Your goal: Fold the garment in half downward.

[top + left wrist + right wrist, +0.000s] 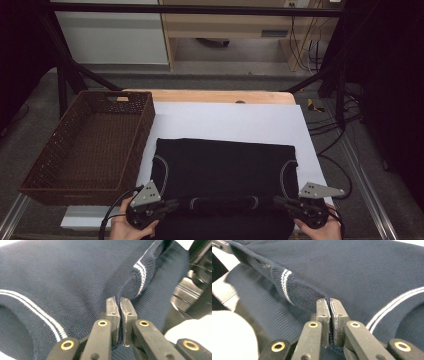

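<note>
A dark navy knitted garment [225, 170] with thin white stripes lies folded on a white sheet [230, 122] on the table. At the garment's near left edge my left gripper [175, 204] is shut on a fold of the knit [110, 287], with cloth pinched between the pads [113, 307]. My right gripper [276, 201] is shut on the near right edge of the same garment [362, 270], its pads [337, 310] clamping a thin fold beside a striped ribbed band [285, 281]. In the high view both grippers point inward toward each other.
A brown woven basket [55, 185] stands at the table's left, overhanging its edge. The wooden table edge [220, 96] shows at the back. Black frame bars [62, 85] and cables [330, 127] flank the table. A hand [127, 230] holds each gripper.
</note>
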